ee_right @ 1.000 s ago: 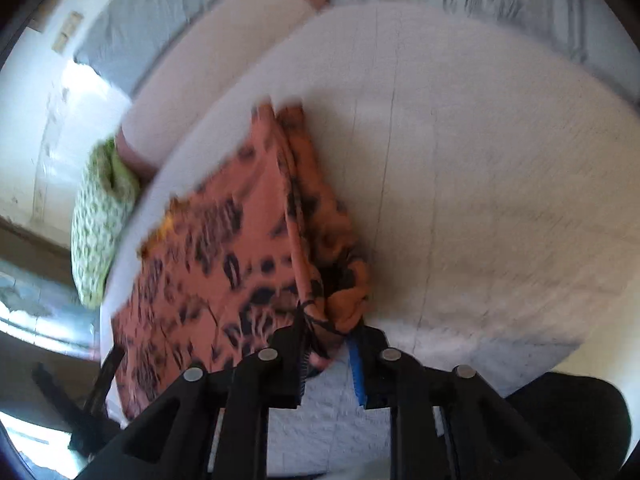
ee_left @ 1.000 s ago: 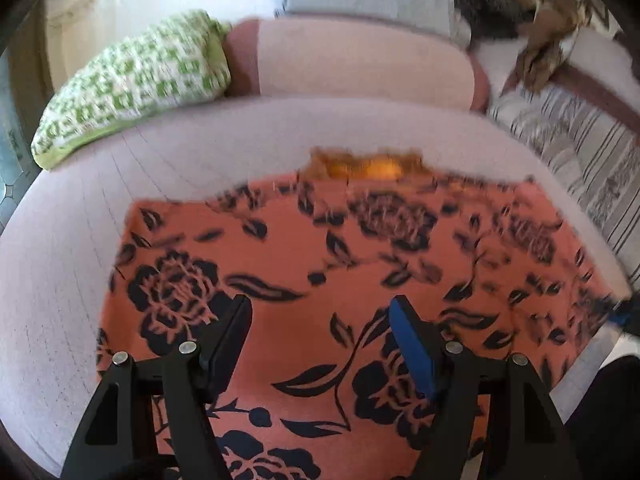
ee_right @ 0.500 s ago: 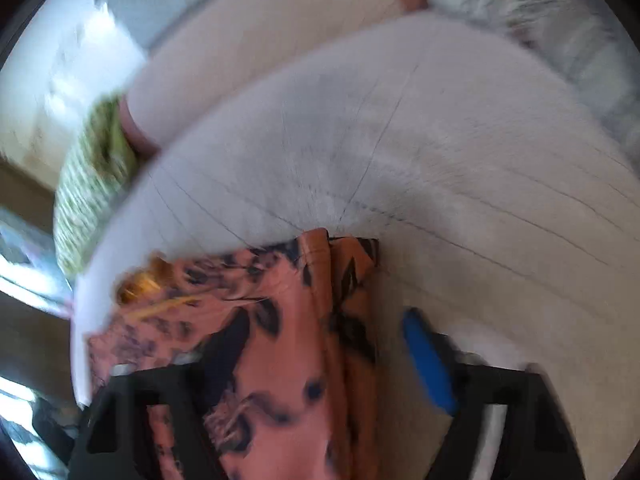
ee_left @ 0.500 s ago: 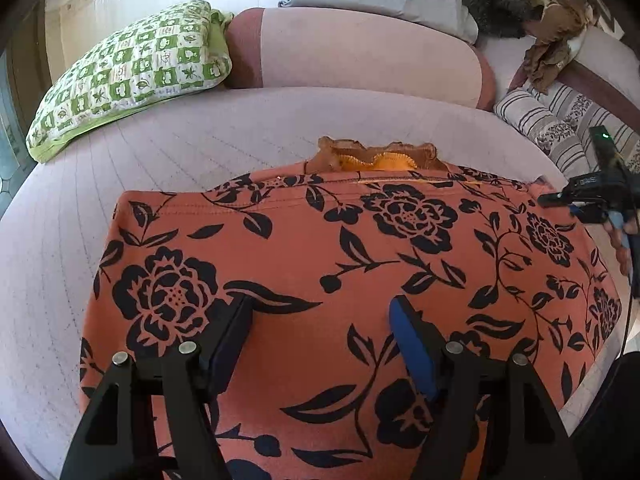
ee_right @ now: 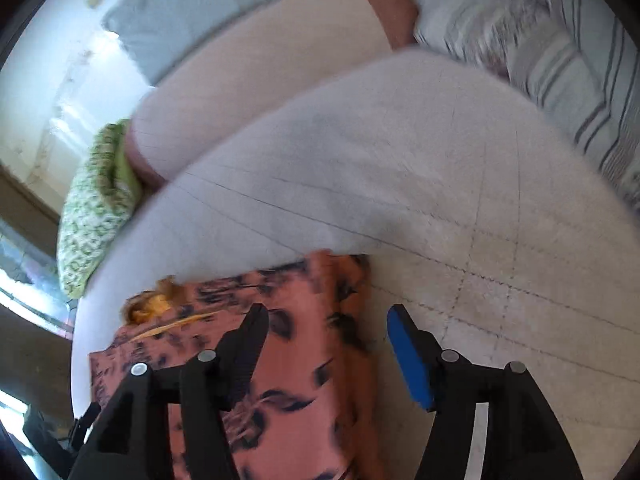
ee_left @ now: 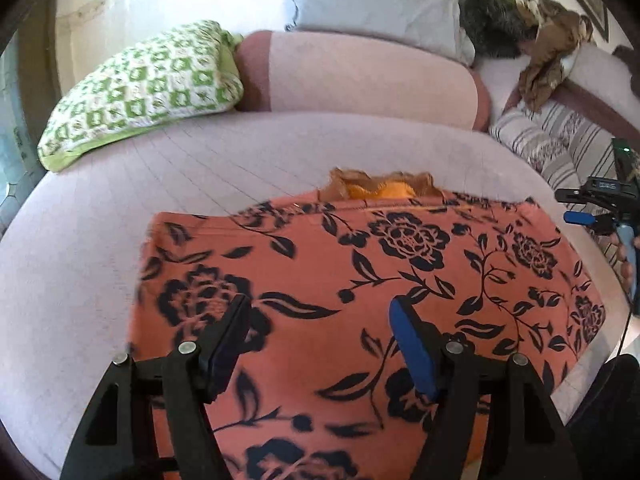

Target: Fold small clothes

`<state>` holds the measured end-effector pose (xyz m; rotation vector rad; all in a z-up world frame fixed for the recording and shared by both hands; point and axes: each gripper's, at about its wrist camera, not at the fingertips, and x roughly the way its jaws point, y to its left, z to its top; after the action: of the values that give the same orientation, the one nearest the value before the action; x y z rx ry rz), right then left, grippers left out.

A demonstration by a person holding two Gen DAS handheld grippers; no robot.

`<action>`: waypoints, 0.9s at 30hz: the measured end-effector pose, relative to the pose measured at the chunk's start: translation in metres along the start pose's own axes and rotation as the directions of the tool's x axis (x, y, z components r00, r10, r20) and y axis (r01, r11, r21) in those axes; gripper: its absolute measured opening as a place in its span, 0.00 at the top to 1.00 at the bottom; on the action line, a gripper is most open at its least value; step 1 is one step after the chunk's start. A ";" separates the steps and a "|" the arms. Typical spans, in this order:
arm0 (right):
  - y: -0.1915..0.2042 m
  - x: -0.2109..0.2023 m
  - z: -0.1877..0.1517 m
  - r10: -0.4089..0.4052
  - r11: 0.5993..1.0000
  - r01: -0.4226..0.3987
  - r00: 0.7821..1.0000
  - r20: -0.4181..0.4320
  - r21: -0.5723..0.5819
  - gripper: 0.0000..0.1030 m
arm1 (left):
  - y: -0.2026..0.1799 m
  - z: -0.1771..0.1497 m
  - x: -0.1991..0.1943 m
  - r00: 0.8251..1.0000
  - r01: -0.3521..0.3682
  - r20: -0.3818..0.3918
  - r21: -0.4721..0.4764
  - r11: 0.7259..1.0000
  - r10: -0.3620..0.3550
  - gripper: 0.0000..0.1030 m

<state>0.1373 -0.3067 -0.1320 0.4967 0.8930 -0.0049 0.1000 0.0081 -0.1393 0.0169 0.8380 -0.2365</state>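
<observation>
An orange garment with black flowers (ee_left: 360, 272) lies flat on the pale bed, with a yellow-orange neck part (ee_left: 380, 190) at its far edge. My left gripper (ee_left: 320, 320) is open and empty, just above the garment's near half. My right gripper (ee_right: 326, 328) is open and empty over the garment's right edge (ee_right: 344, 320); it also shows in the left wrist view (ee_left: 600, 208) beside the garment's far right corner.
A green-and-white pillow (ee_left: 140, 88) lies at the back left. A pink bolster (ee_left: 360, 76) and a grey pillow (ee_left: 376, 0) lie along the back. Striped cushions (ee_left: 560, 148) and brown cloth (ee_left: 548, 60) lie at the right.
My right gripper, shut on the garment's edge a second ago, has let it go and now stands open over it. The garment has been spread out flat. My left gripper stayed open.
</observation>
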 end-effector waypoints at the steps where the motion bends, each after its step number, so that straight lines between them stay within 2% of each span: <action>1: 0.006 -0.006 -0.006 0.049 0.999 -0.049 0.999 -0.002 -0.001 0.36 | 0.004 -0.002 -0.003 1.000 -0.006 0.002 -0.005 1.000 0.006 0.30; 3: 0.010 -0.002 -0.015 0.176 0.984 -0.175 0.982 -0.062 0.013 0.36 | 0.011 -0.008 -0.003 1.000 -0.024 -0.015 -0.021 1.000 0.024 0.30; 4: 0.007 0.006 -0.019 0.185 0.983 -0.184 0.979 -0.080 0.024 0.36 | 0.015 -0.012 0.000 0.999 -0.025 -0.034 -0.036 0.999 0.024 0.30; 6: -0.017 0.036 -0.024 0.111 0.991 -0.099 0.983 -0.146 0.085 0.37 | 0.022 -0.019 0.012 0.995 -0.019 -0.095 -0.061 0.998 0.013 0.30; 7: -0.028 0.044 -0.027 0.104 0.988 -0.083 0.981 -0.165 0.128 0.41 | 0.024 -0.020 0.015 0.994 -0.023 -0.108 -0.063 0.998 0.016 0.30; 9: -0.026 0.023 -0.024 0.147 0.977 -0.129 0.984 -0.101 0.171 0.40 | 0.026 -0.022 0.011 0.995 -0.027 -0.096 -0.060 0.998 0.021 0.30; 11: -0.003 -0.005 -0.027 0.190 0.980 -0.186 0.980 -0.052 0.078 0.34 | 0.028 -0.021 0.002 0.998 -0.020 -0.065 -0.072 0.997 0.016 0.30; 12: 0.002 -0.011 -0.029 0.193 0.980 -0.190 0.980 -0.046 0.060 0.27 | 0.028 -0.020 0.000 0.998 -0.019 -0.056 -0.077 0.997 0.015 0.30; 13: 0.005 -0.012 -0.035 0.202 0.978 -0.199 0.978 -0.050 0.057 0.25 | 0.029 -0.020 0.000 0.998 -0.021 -0.054 -0.079 0.997 0.017 0.30; 14: 0.000 -0.003 -0.042 0.197 0.980 -0.192 0.977 -0.084 0.060 0.25 | 0.029 -0.021 0.003 0.998 -0.025 -0.064 -0.078 0.997 0.020 0.30; 16: -0.020 0.019 -0.049 0.088 0.992 -0.073 0.984 -0.152 0.105 0.27 | 0.028 -0.024 0.016 0.994 -0.036 -0.107 -0.071 0.997 0.028 0.30; 18: -0.027 0.007 -0.047 0.137 0.983 -0.123 0.986 -0.096 0.139 0.29 | 0.024 -0.023 0.017 0.993 -0.050 -0.110 -0.045 0.998 0.045 0.30; 20: -0.012 -0.024 -0.048 0.184 0.979 -0.182 0.983 -0.022 0.087 0.28 | 0.023 -0.020 0.004 0.997 -0.030 -0.078 -0.048 0.998 0.026 0.30; 21: -0.007 -0.036 -0.053 0.208 0.976 -0.207 0.978 -0.016 0.071 0.27 | 0.023 -0.018 -0.001 0.998 -0.026 -0.062 -0.048 0.999 0.023 0.30; 24: -0.007 -0.038 -0.077 0.261 0.964 -0.255 0.962 -0.076 0.078 0.24 | 0.021 -0.018 -0.010 0.998 -0.021 -0.052 -0.051 0.999 0.018 0.30; 25: -0.012 -0.028 -0.085 0.223 0.973 -0.214 0.969 -0.111 0.081 0.24 | 0.021 -0.019 -0.010 0.998 -0.019 -0.057 -0.053 0.998 0.016 0.30; 26: -0.033 -0.016 -0.094 0.161 0.981 -0.141 0.976 -0.149 0.136 0.28 | 0.019 -0.020 -0.009 0.997 -0.018 -0.074 -0.056 0.998 0.014 0.30; 27: -0.042 -0.016 -0.097 0.210 0.963 -0.183 0.970 -0.123 0.198 0.31 | 0.020 -0.020 -0.009 0.997 -0.016 -0.082 -0.055 0.998 0.012 0.30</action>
<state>0.0458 -0.3070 -0.1882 0.7667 0.9852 0.1320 0.0838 0.0312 -0.1474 -0.0198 0.9251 -0.2000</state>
